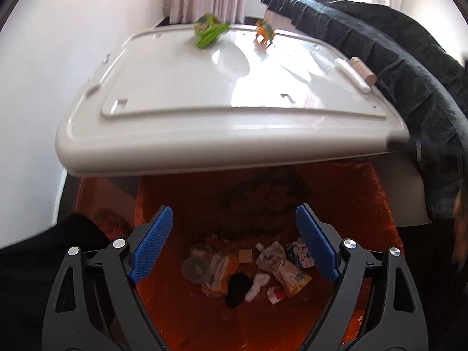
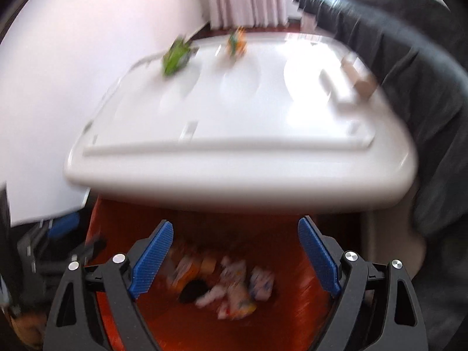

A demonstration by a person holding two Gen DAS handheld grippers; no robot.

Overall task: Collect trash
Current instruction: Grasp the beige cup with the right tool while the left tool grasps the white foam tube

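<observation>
- The drop step looks finished: left gripper [image 1: 234, 242] and right gripper [image 2: 235, 254] both hang over the orange trash bag [image 1: 377, 204], jaws spread wide, nothing between them.
- Collected trash [image 1: 248, 269] lies at the bag's bottom, a dozen or so pieces; blur makes an exact count unsure.
- Left on the white lid [image 1: 181, 87]: one green wrapper [image 1: 209, 30], one orange wrapper [image 1: 264, 32], one cardboard tube [image 1: 364, 70], one white stick [image 1: 352, 74].
- Next move, as I judge it: reach up and over the lid's edge to a wrapper, jaws kept wide.
</observation>
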